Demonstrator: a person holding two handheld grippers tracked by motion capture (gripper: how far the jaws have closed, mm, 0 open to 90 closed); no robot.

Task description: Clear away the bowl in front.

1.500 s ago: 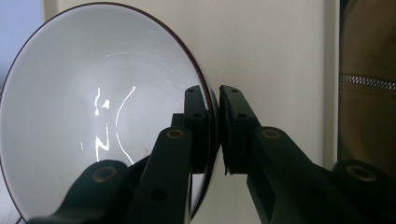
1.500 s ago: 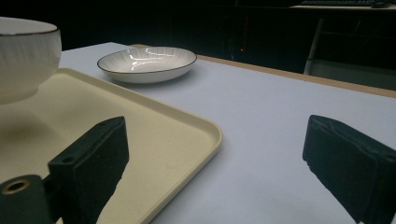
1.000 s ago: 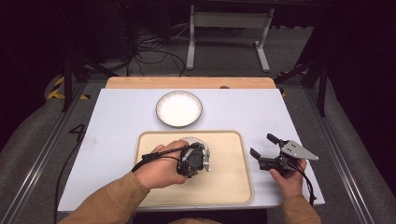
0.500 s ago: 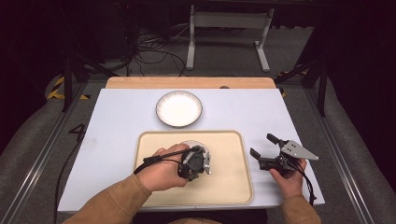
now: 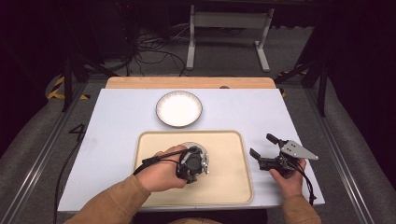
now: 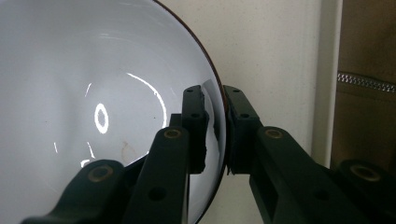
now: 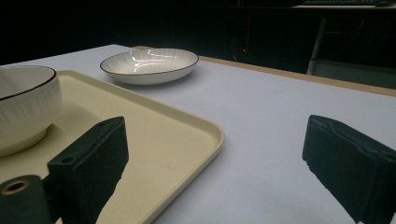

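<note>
Crockery counts 2 pieces: 1 bowl [image 6: 93, 107] on the 1 tray [image 5: 233, 186], its rim clamped by the left gripper [image 6: 215, 126], and 1 plate [image 5: 179, 108] beyond. Right gripper [image 5: 264, 145], beside the tray, gapes with nothing between its jaws.

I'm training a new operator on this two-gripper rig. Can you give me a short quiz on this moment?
1. True or false: the left gripper has its jaws shut on the rim of the white bowl.
2. Where does that bowl sit?
A. on the beige tray
B. on the bare white table
C. inside the striped plate
3. Fill in: the jaws of the right gripper stand ____, with nothing between them.

Key
1. True: one jaw is inside the rim, the other outside.
2. A
3. open
</note>
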